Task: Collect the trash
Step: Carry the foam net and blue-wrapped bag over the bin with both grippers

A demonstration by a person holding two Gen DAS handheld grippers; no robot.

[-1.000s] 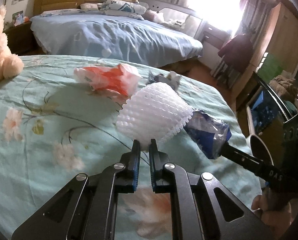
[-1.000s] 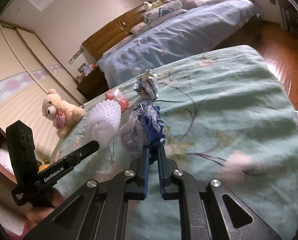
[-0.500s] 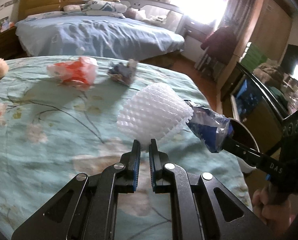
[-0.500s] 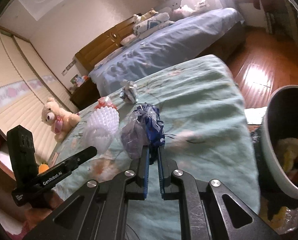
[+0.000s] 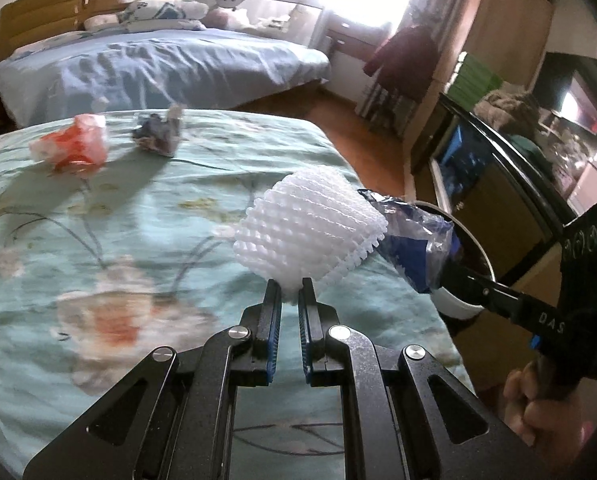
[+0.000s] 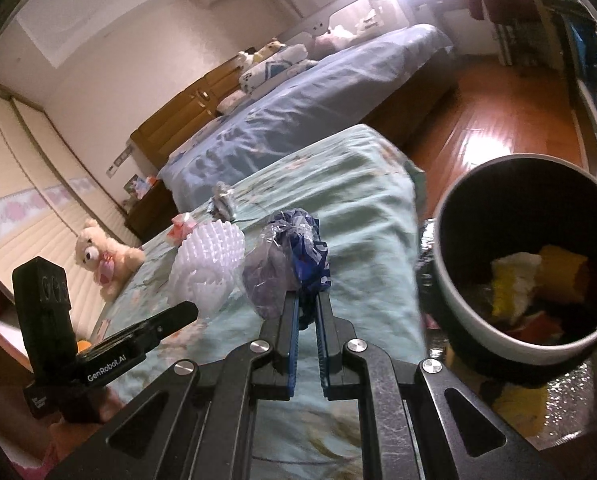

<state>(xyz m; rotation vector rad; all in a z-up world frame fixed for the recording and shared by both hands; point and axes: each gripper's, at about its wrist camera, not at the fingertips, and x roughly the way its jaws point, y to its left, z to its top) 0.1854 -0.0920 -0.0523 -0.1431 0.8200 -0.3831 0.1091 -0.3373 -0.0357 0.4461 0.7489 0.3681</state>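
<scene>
Trash is held above a green floral bedspread (image 5: 146, 216): white foam netting (image 5: 306, 232) pinched in the left gripper (image 5: 289, 292), blue plastic wrapper (image 6: 294, 256) clamped in the right gripper (image 6: 307, 304), beside a bin (image 6: 458, 304)

Right gripper (image 6: 307, 300) pinches a crumpled blue-and-clear plastic wrapper (image 6: 286, 258) above the green floral bedspread (image 6: 378, 216), trash bin (image 6: 458, 304) just beside it; left gripper (image 6: 186, 312) grips white foam netting (image 6: 208, 258).
</scene>
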